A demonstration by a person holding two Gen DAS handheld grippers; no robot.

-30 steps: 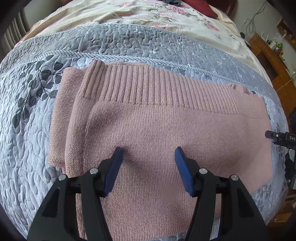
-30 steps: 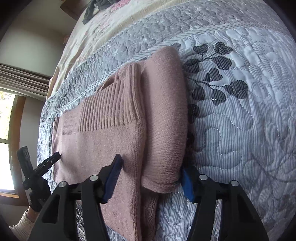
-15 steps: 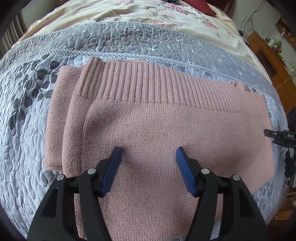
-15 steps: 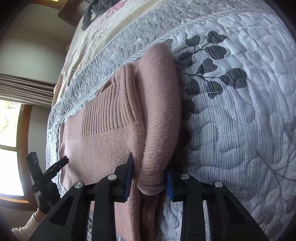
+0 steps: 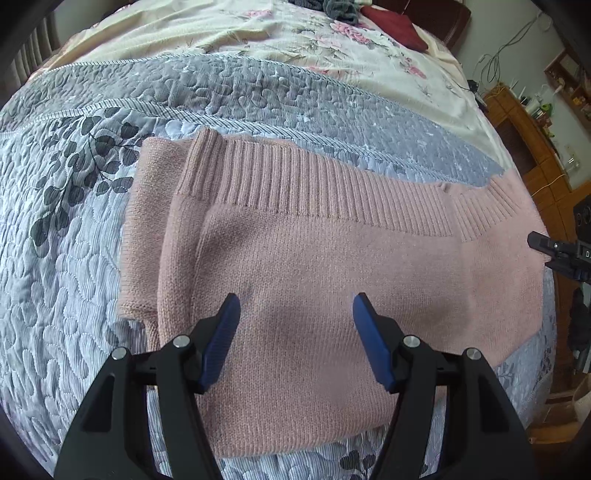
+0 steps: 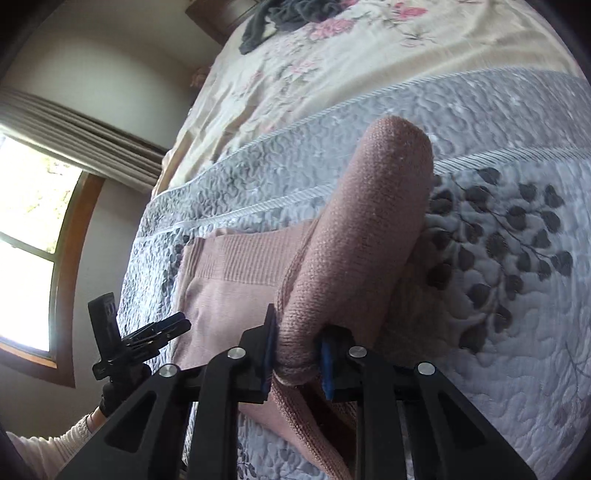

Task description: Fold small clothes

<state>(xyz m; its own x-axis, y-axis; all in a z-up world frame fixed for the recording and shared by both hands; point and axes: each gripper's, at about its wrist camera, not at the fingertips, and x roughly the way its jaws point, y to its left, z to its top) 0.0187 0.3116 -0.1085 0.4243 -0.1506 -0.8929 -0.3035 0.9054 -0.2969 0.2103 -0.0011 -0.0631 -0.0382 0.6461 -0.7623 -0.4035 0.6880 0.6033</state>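
Left wrist view: a pink knit sweater (image 5: 332,258) lies flat on the grey quilt (image 5: 66,258) of a bed, its ribbed band toward the far side. One sleeve (image 5: 147,229) lies along the sweater's left side. The left tool (image 5: 295,332) hovers over the near part of the sweater with its blue-padded fingers (image 5: 225,332) spread wide, gripping nothing. Beyond the quilt lies a cream floral sheet (image 5: 258,37), with a dark red cloth (image 5: 395,26) at its far end. The tip of the right tool (image 5: 557,254) shows at the right edge of the view, past the sweater.

Right wrist view: the right tool (image 6: 297,350) is clamped tight on the cuff end of the sleeve (image 6: 362,236), which rises off the quilt (image 6: 517,314) as a raised tube running away from the camera. The rest of the sweater (image 6: 229,284) lies flat to the left. The left tool (image 6: 162,332) shows near the bed's left edge, held in a gloved hand (image 6: 114,391) with a light sleeve. A window (image 6: 29,240) is behind it. Dark clothes (image 6: 295,18) lie on the sheet (image 6: 314,85) at the far end.
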